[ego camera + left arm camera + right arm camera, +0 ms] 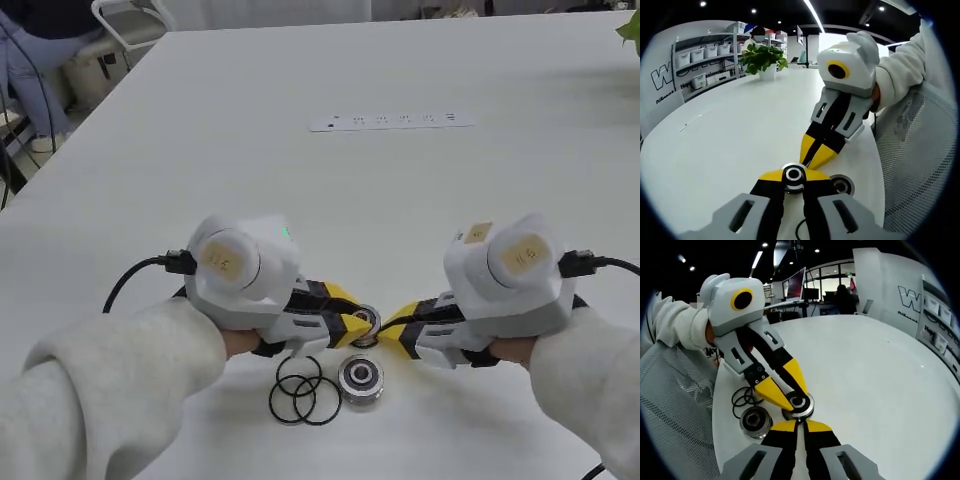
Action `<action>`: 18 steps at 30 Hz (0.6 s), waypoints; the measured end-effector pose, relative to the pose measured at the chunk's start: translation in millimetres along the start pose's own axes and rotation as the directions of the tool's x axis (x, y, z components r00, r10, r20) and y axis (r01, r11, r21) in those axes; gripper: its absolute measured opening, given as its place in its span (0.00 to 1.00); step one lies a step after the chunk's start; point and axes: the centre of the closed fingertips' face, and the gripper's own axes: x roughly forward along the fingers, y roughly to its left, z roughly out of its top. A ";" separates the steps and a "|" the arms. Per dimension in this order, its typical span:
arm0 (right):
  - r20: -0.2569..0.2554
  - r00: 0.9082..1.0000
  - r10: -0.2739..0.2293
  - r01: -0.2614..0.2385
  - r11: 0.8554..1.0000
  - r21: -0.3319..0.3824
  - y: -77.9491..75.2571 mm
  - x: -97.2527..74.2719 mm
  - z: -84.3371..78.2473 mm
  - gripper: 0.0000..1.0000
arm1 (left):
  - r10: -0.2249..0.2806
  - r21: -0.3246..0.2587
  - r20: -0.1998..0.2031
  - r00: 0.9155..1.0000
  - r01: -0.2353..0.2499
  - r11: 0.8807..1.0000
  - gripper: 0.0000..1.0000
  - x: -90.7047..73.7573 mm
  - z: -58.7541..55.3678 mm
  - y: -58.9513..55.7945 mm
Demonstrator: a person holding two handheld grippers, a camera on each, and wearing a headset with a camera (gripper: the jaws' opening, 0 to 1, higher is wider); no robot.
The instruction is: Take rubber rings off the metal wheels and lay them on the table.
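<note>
left gripper jaws clamped on small round metal wheel, shiny, dark hub. right gripper yellow jaws pressed together at wheel's rim; whether they pinch anything, cannot tell. second wheel flat on smooth white counter, near side. three thin black rubber rings overlapping, just left of it.
</note>
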 end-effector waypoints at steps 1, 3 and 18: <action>0.002 1.000 -0.001 0.001 1.000 0.007 -0.1 0.0 -0.1 0.02 | 0.000 0.000 0.001 1.000 0.000 1.000 0.08 -0.1 0.3 -0.3; 0.004 1.000 -0.009 0.009 1.000 0.023 -2.1 -0.3 0.2 0.04 | 0.000 0.002 0.002 1.000 0.000 1.000 0.08 0.0 0.6 -0.5; -0.007 1.000 0.016 -0.015 0.999 0.037 1.8 -1.3 0.5 0.09 | -0.003 0.006 0.006 1.000 0.003 1.000 0.08 0.8 1.1 -1.9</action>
